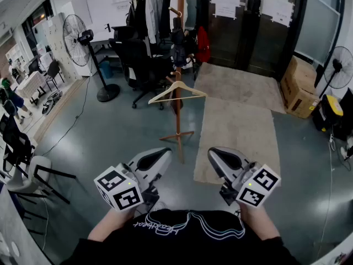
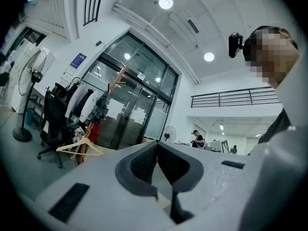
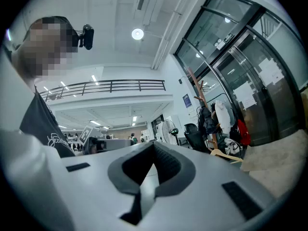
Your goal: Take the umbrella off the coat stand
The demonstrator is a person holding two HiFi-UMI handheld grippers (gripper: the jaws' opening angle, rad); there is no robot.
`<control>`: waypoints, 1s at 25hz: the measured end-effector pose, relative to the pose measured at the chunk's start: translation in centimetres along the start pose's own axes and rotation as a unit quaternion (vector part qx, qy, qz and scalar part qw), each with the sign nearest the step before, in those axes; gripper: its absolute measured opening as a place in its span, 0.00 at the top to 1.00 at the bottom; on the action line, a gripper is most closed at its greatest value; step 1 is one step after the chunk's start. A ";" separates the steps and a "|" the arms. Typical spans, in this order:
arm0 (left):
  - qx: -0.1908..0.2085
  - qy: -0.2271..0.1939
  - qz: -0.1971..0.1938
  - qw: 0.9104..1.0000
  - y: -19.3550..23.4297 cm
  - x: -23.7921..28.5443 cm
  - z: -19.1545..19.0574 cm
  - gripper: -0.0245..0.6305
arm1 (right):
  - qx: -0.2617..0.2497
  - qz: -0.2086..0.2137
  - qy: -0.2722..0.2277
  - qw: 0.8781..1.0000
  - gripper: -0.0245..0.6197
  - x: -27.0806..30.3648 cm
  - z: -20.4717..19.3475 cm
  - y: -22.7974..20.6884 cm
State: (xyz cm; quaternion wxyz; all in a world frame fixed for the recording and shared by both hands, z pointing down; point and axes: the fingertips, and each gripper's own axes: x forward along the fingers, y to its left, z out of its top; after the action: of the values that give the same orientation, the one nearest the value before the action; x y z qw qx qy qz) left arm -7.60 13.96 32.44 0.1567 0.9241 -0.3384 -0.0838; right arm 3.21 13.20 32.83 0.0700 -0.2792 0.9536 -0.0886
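Tools were both closed and held nothing: your left tool (image 1: 164, 154) and right tool (image 1: 214, 154) sat side by side low in front of you, each with its jaws pressed together at the tips. Coat stand (image 1: 178, 120) stood on the grey floor (image 1: 110, 131), just beside the left edge of the beige rug (image 1: 237, 131) and well apart from both tools. What appeared to be the umbrella (image 1: 177, 44), a dark bundle, hung against the pole, above a wooden hanger (image 1: 190, 91).
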 end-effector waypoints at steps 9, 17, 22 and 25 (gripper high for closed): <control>0.023 -0.011 -0.013 1.000 -1.9 0.1 -0.1 0.95 | -0.023 -0.024 -0.018 0.999 0.96 -2.6 0.9 0.2; 0.063 -0.019 -0.012 0.998 -2.9 0.2 1.2 0.95 | -0.039 -0.048 -0.022 0.998 0.96 -4.2 1.5 -0.1; 0.079 -0.027 0.003 0.997 -1.7 0.4 2.0 0.90 | -0.042 -0.054 -0.022 0.997 0.96 -4.1 1.5 -0.7; 0.086 -0.031 0.011 0.996 -0.8 1.1 2.4 0.80 | -0.037 -0.060 -0.018 0.997 0.96 -3.8 1.4 -1.8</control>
State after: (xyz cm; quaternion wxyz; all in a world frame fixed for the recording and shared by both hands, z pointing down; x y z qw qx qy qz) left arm -6.91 13.20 29.83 0.0671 0.9274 -0.3590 -0.0809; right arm 7.57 13.62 32.13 0.0714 -0.3395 0.9365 -0.0518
